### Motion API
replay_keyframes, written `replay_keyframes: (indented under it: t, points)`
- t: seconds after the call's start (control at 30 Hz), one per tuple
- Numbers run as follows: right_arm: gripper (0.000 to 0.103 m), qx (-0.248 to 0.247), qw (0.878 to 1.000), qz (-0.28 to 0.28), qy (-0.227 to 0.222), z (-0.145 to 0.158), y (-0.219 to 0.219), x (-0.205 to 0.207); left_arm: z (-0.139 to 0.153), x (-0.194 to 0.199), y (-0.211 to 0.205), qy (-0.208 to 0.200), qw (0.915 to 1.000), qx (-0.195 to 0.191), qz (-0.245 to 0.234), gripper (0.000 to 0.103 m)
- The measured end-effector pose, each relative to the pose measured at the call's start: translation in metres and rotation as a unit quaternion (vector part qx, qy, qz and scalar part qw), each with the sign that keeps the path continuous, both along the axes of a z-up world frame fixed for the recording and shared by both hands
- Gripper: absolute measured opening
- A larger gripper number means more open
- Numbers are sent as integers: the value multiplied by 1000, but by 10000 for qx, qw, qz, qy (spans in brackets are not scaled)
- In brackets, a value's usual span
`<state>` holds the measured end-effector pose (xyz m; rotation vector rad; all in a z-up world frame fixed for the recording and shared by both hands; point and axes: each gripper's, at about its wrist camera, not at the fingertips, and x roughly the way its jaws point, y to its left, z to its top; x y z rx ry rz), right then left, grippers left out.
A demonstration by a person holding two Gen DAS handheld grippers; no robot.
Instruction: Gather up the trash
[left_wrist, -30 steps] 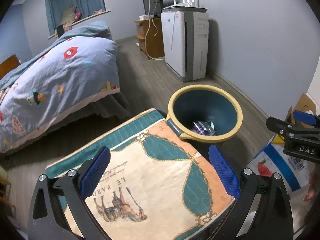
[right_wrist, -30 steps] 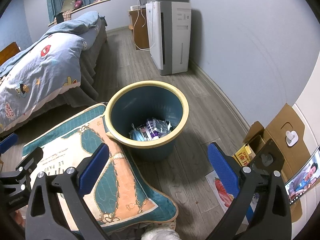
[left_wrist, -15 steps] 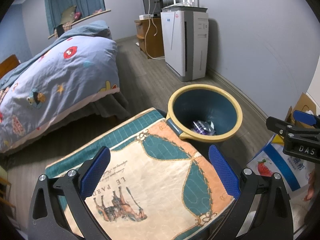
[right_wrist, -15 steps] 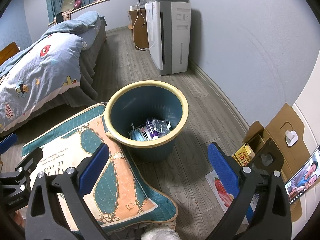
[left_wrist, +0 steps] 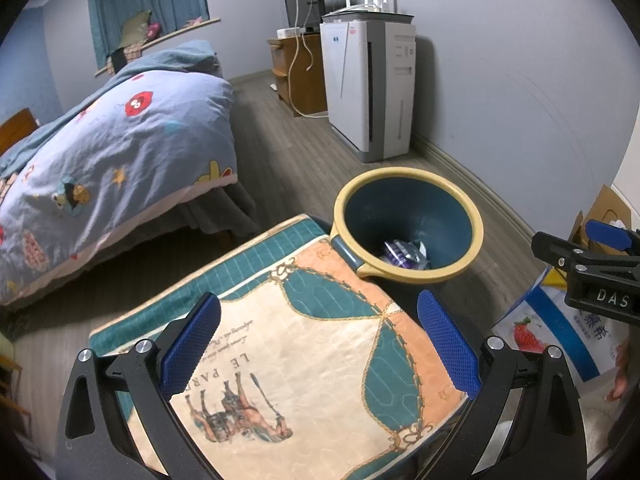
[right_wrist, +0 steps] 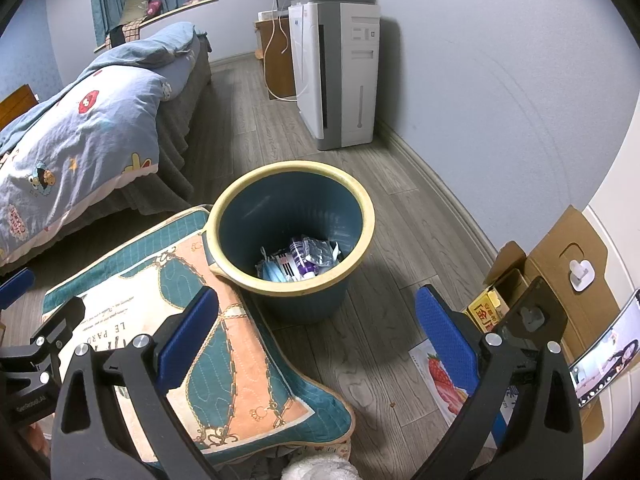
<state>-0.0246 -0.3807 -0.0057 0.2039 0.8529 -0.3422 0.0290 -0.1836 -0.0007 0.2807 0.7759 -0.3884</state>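
A dark teal trash bin with a yellow rim (right_wrist: pixel 362 208) stands on the wood floor and holds wrappers and a blue mask (right_wrist: pixel 298 260). It also shows in the left wrist view (left_wrist: pixel 472 216). My left gripper (left_wrist: pixel 318 340) is open and empty above a patterned cushion (left_wrist: pixel 304 352). My right gripper (right_wrist: pixel 316 340) is open and empty, just in front of the bin. A white and blue strawberry bag (left_wrist: pixel 560 336) lies on the floor at right; it shows in the right wrist view (right_wrist: pixel 440 376).
A bed with a blue quilt (left_wrist: pixel 112 152) stands at left. A white air purifier (right_wrist: pixel 340 76) and a wooden cabinet (left_wrist: pixel 296 72) stand by the far wall. An open cardboard box (right_wrist: pixel 560 272) and a phone (right_wrist: pixel 608 344) are at right.
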Motion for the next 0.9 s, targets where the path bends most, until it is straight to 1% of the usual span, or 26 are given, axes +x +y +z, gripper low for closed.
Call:
replay_keyframes:
  t: [0.27,0.4,0.57,0.67,0.8,0.9]
  points:
    - [97,13,10000,-4,2,0,0,0,-1,-4,-3,-32,10000,-8,-55,98]
    - [97,-1,10000,-17,-8,0,-1,0,-1,-7,-4,-7,9998,-102,-188,98]
    - [97,22,10000,-83,-2,-2,-2,-3,5,-11,-5,-155,9995,-52,-279,98]
    - [97,34,9999,-113,4,-2,-2,-3,4,-12,-8,-115,9994,9,-324,98]
    - [97,36,9999,-130,16,-1,-1,-3,1,-8,-9,11,9997,149,-187,98]
    - [97,29,9999,-130,20,-2,0,-3,1,-5,-6,66,9998,135,-136,98]
